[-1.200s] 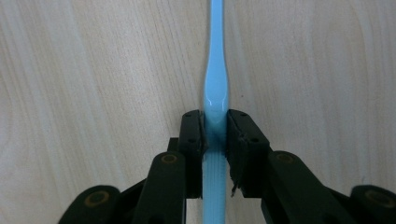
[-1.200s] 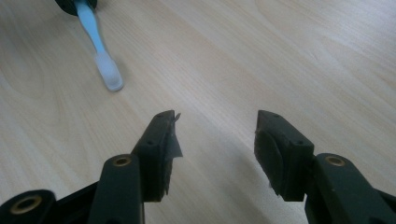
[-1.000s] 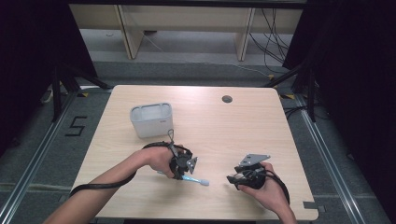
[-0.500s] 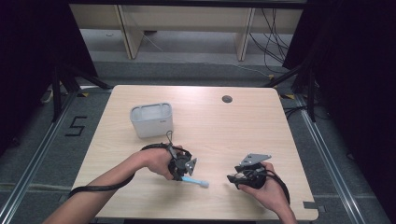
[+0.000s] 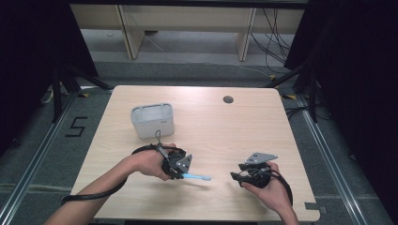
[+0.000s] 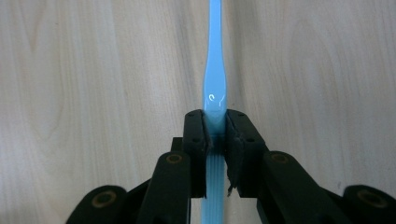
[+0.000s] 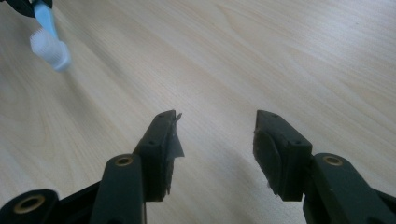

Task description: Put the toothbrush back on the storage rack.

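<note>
The left gripper point(image 5: 184, 174) clamps a blue toothbrush point(image 5: 197, 177) by its handle point(image 6: 214, 88), low over the table point(image 5: 211, 117). The left gripper view shows that grip close up; the right gripper view catches the white bristles point(image 7: 46, 46). The right gripper point(image 7: 215, 135) hovers nearby, jaws apart.

In the left gripper view, the light blue plastic toothbrush point(image 6: 214, 84) is cut off by the top edge, so its bristled head is not seen, and its ribbed handle end is cut off at the bottom. In the high view, the white rectangular holder's point(image 5: 152, 120) interior cannot be made out.
</note>
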